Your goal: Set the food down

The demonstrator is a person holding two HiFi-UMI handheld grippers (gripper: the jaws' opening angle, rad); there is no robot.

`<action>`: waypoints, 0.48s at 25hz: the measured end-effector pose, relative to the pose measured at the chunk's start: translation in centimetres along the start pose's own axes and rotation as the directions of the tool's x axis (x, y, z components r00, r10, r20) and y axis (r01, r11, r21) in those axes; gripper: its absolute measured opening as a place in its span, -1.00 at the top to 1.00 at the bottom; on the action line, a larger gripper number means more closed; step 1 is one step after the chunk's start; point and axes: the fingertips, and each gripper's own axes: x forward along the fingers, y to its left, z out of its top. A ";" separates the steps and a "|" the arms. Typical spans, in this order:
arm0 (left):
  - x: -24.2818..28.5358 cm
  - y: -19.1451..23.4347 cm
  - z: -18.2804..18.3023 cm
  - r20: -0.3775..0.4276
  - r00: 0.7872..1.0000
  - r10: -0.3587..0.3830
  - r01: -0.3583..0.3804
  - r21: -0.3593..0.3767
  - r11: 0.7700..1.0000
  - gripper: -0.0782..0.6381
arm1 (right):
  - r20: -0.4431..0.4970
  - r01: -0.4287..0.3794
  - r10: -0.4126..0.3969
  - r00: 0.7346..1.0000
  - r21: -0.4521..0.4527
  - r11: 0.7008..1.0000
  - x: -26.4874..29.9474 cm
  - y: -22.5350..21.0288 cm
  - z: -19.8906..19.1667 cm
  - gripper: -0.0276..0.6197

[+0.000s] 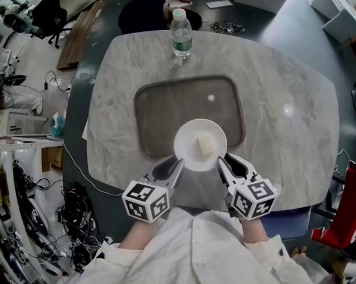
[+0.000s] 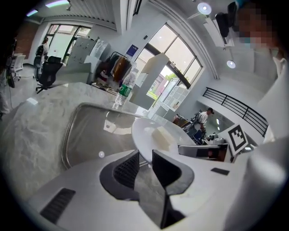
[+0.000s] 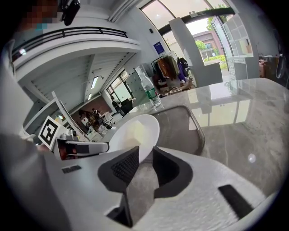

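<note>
Head view, food [image 1: 206, 145] on plate [image 1: 189, 157] over tray [image 1: 159, 110], gripper views, rim clamped

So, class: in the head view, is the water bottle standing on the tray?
No, the water bottle stands on the table beyond the tray.
</note>
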 end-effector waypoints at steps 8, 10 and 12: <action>2.0 4.1 3.5 -0.011 0.999 -0.033 0.033 -0.002 0.999 0.53 | -0.015 0.039 -0.039 0.999 -0.011 0.999 4.6 -0.1 3.2 0.66; 2.5 4.8 4.0 -0.019 0.999 -0.039 0.038 -0.010 0.999 0.53 | -0.022 0.049 -0.050 0.999 -0.006 0.999 5.6 -0.2 3.7 0.66; 3.2 5.6 4.7 -0.020 0.999 -0.043 0.043 -0.018 0.999 0.53 | -0.030 0.057 -0.057 0.998 0.003 0.998 6.5 -0.5 4.1 0.66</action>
